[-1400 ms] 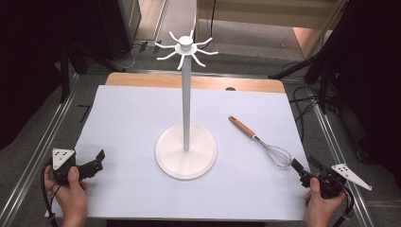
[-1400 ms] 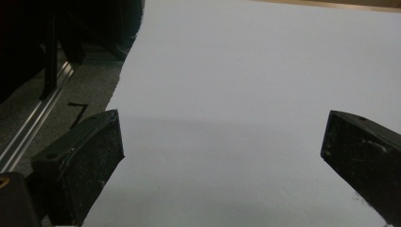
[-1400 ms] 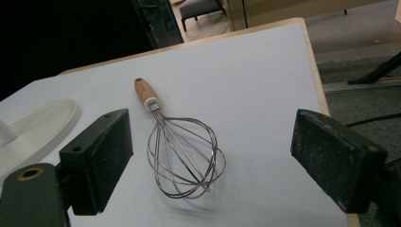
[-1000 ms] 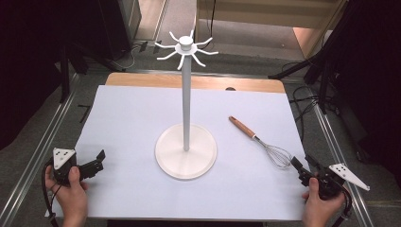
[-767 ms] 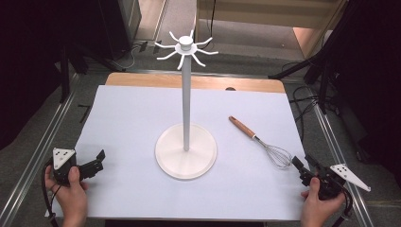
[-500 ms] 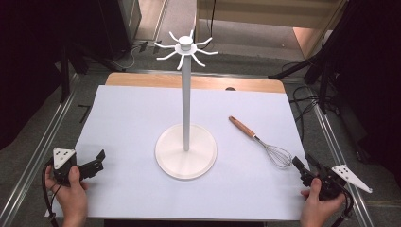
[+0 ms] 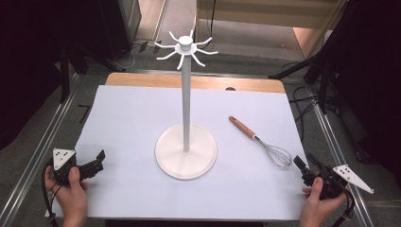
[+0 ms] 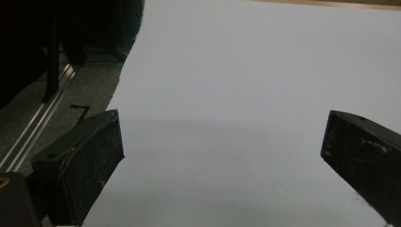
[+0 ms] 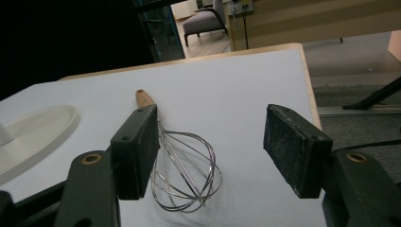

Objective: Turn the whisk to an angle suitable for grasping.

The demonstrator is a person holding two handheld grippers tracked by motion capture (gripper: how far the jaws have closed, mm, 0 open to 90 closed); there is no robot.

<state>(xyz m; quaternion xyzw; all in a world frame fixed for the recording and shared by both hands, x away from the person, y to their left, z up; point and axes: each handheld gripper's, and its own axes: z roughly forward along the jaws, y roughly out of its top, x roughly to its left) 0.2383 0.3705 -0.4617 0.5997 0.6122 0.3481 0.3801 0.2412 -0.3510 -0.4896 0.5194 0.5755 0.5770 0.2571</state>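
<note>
Pretty dim room overall, dark on both sides. Grey floor [image 7: 236,38] with cables [image 7: 302,97] trailing across it, metal rails [image 7: 42,151] alongside the table [image 7: 198,82], and a grey armchair [image 9: 203,21] sits back in the lit bit.

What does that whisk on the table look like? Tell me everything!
The whisk has a brown handle that looks like wood and a bulb of thin, shiny metal wire loops. It lies flat on the white table cover, to the right of the white stand and apart from it. Its handle points away toward the far edge, its wire end toward the right claw. That claw is open just short of the wires. Nothing grips the whisk.
</note>
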